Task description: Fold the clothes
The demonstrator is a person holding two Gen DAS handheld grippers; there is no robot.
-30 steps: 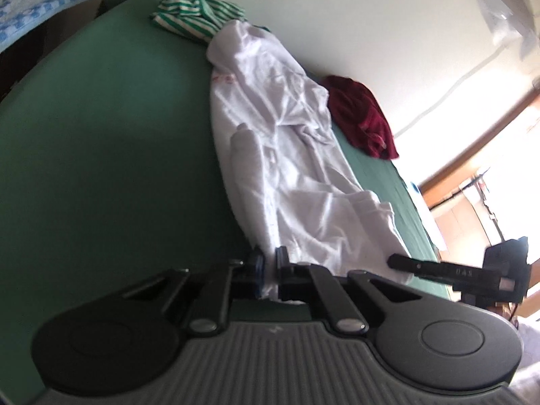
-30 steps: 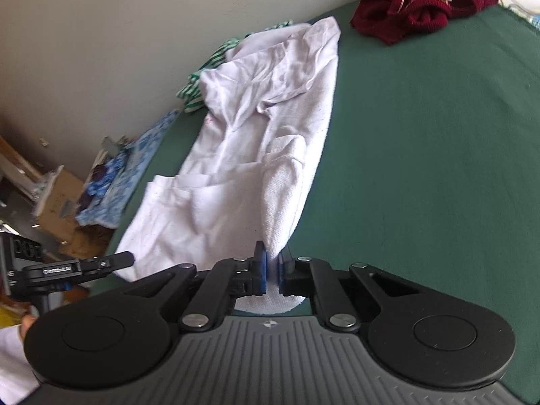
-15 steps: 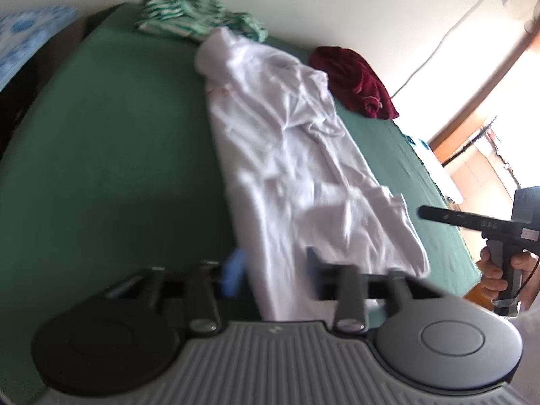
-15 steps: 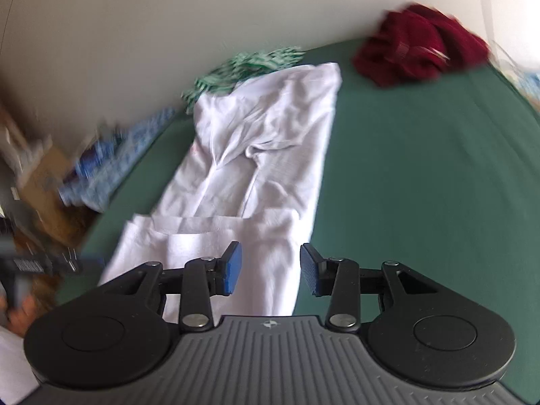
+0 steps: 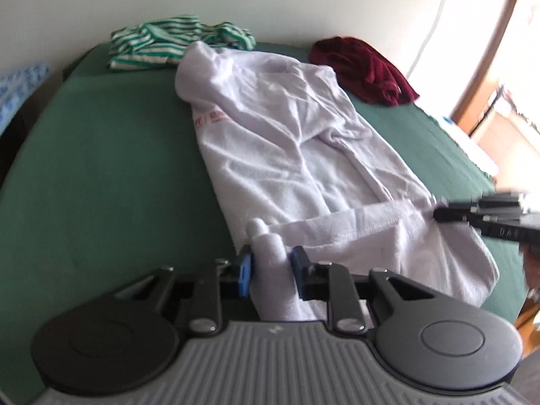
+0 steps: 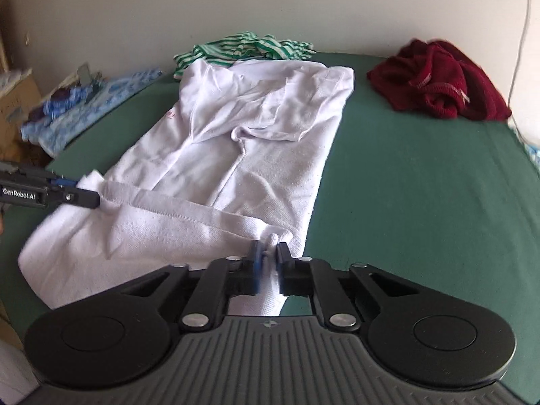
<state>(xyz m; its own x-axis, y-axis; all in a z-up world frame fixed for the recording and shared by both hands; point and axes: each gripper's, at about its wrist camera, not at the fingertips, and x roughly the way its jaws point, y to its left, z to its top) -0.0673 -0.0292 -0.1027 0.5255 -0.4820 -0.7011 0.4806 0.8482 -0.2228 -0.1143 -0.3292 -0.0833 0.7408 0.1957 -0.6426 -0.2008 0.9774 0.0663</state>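
In the left wrist view, the white shirt [image 5: 297,155] lies lengthwise on the green bed cover [image 5: 101,168], collar end far and hem end near, already narrowed to a long strip with its sides turned in. The left gripper [image 5: 269,263] has just been closing its jaws, and a bunched roll of the shirt's near left corner stands between the blue pads [image 5: 246,270]. The fabric fills the gap, so it looks grasped, though not tightly pinched. Across the hem, the right gripper [image 5: 438,214] reaches in from the right edge and meets the opposite corner, and the hem band stretches between the two. Holding both near corners this way suits carrying the lower end up over the upper part as one even fold. A striped green garment [image 5: 175,42] and a dark red garment [image 5: 364,67] wait by the wall beyond, apparently unfolded.

In the right wrist view, the right gripper [image 6: 268,263] has also just been closing. A small tuft of the shirt's [image 6: 256,141] near right corner sits between its jaws and appears gripped. At the left edge the left gripper [image 6: 91,199] clamps the other corner, with the stitched hem pulled into a raised ridge between them. That ridge suggests the hem is lightly tensioned so that it will lift straight. The dark red garment [image 6: 438,81] lies well apart on the right, and the striped green garment [image 6: 243,47] touches the collar end.
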